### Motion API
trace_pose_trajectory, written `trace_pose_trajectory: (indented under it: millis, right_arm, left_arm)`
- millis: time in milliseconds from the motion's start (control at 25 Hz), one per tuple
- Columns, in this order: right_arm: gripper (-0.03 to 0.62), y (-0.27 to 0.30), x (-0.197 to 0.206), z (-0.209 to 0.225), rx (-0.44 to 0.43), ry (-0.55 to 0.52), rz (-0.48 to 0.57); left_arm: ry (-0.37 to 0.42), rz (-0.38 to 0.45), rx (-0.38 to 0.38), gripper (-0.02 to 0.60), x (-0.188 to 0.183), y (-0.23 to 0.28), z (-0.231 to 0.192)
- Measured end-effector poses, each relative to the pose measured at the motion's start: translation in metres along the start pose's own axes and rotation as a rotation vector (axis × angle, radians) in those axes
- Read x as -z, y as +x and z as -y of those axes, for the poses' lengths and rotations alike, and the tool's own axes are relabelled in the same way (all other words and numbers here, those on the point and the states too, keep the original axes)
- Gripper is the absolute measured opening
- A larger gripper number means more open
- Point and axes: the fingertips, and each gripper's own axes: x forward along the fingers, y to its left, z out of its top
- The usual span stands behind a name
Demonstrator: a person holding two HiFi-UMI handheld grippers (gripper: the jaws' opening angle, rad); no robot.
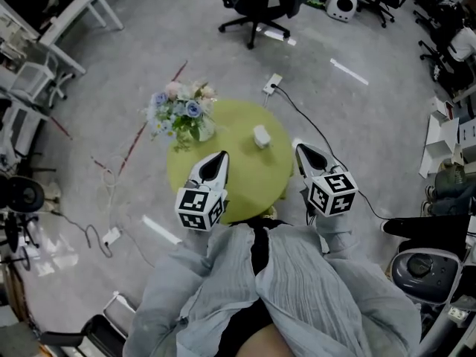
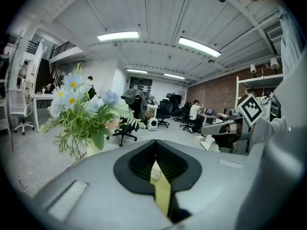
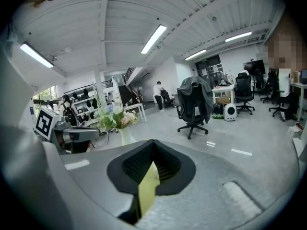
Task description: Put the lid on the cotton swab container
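Observation:
A small white cotton swab container (image 1: 261, 136) stands on the round yellow-green table (image 1: 245, 188), right of its middle; I cannot make out a separate lid. My left gripper (image 1: 222, 155) hovers over the table's near left part, shut and empty, pointing toward the container. My right gripper (image 1: 300, 148) is at the table's right edge, also shut and empty. In the left gripper view the jaws (image 2: 154, 145) meet, and a sliver of table with a small white thing (image 2: 155, 175) shows between them. In the right gripper view the jaws (image 3: 152, 143) meet the same way.
A vase of blue and pink flowers (image 1: 181, 114) stands at the table's far left edge. A power strip with its cable (image 1: 272, 84) lies on the floor behind the table. A black office chair (image 1: 260, 2) is farther back, a white desk (image 1: 74, 21) at the far left.

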Motion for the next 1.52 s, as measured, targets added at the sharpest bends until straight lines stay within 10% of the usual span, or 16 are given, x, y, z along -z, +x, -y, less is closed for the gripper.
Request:
trace_pose_trajectory:
  millis: [1520]
  right_arm:
    - [0.002, -0.035, 0.0, 0.002, 0.062, 0.004, 0.066]
  left_arm:
    - [0.007, 0.027, 0.089, 0.017, -0.015, 0.014, 0.028]
